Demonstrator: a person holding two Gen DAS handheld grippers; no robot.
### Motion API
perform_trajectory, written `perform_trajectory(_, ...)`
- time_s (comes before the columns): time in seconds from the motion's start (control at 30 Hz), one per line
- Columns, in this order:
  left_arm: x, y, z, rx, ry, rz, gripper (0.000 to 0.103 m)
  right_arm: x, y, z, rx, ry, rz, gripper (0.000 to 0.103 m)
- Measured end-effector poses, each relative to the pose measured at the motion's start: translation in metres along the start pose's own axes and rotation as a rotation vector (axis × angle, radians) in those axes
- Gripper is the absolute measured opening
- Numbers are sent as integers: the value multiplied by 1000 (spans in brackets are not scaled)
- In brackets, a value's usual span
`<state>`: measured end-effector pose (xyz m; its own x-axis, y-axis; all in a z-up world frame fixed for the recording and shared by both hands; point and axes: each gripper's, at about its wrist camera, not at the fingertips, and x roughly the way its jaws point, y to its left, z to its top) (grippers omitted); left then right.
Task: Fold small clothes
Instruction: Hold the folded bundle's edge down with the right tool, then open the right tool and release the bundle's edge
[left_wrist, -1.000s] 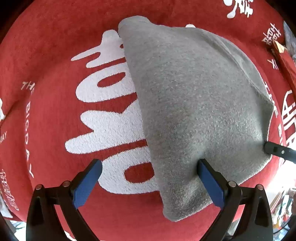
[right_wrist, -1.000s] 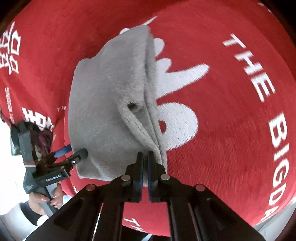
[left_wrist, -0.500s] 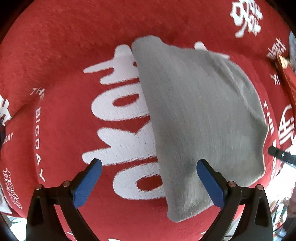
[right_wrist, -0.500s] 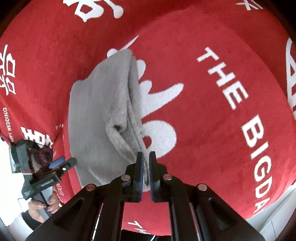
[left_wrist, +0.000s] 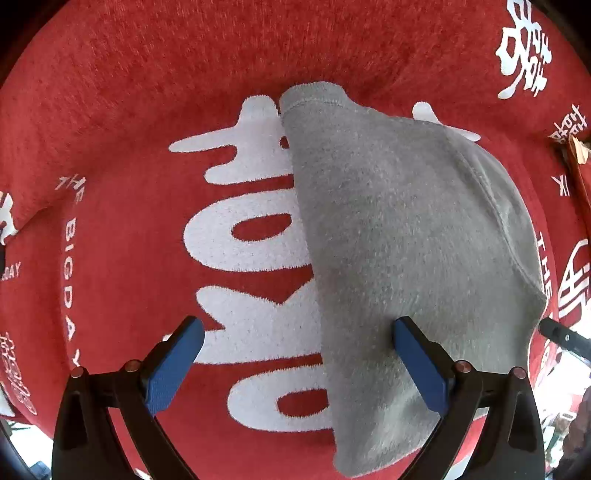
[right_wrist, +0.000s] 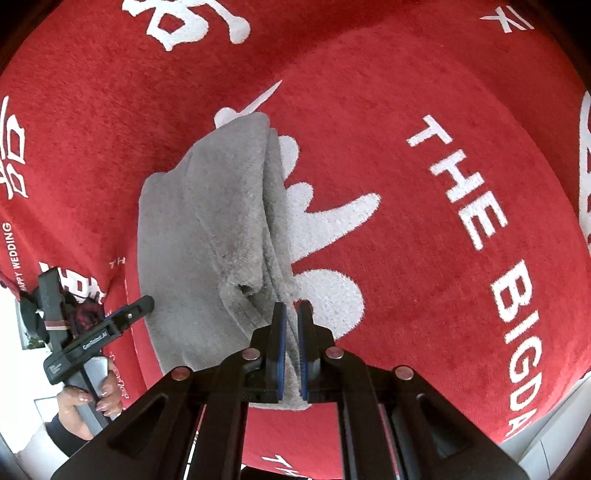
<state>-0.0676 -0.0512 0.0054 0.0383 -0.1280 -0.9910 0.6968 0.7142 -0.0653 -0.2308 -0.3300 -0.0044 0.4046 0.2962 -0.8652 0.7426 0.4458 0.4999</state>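
Observation:
A grey fleece garment (left_wrist: 399, 236) lies folded on a red cloth (left_wrist: 147, 110) with white lettering. My left gripper (left_wrist: 295, 354) hangs open above it, pointing down; its right pad (left_wrist: 421, 369) is over the garment and its left pad is over the white lettering. In the right wrist view the garment (right_wrist: 207, 236) lies doubled over with a thick folded edge. My right gripper (right_wrist: 291, 332) is shut on the near end of that edge, with grey fabric pinched between the blue pads. A hand (right_wrist: 88, 402) holds the left gripper (right_wrist: 129, 308) at the garment's left side.
The red cloth (right_wrist: 424, 110) covers the whole work surface and drops off at its near edge in the right wrist view. A wooden object (left_wrist: 580, 162) sits at the far right edge of the left wrist view. Dark clutter (right_wrist: 55, 310) lies beyond the cloth's left edge.
Both grippers have drawn back a little, so the garment looks smaller and farther off. The right gripper keeps its pinch on the folded edge. The left gripper stays open.

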Motion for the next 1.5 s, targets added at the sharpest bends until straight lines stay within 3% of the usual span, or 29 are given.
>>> perform_trajectory(0.2, -7, 4, -2, 2, 0, 8, 102, -5, -11, 4, 58, -15, 7, 7)
perform_trajectory(0.97, -15, 8, 4, -75, -44, -29, 102, 0, 6, 18, 18, -4, 16, 7)
perform_trajectory(1.0, -14, 9, 5, -76, -42, -26, 102, 0, 7, 19, 17, -4, 17, 13)
perform_trajectory(1.07, -13, 10, 8, -76, -36, -16, 102, 1, 9, 22, 16, -5, 12, 43)
perform_trajectory(1.1, -12, 11, 8, -75, -33, -13, 102, 1, 10, 23, 15, -8, 9, 64)
perform_trajectory(1.5, -5, 15, 11, -100, -10, 11, 102, 9, 17, 33, -16, 12, 3, 66)
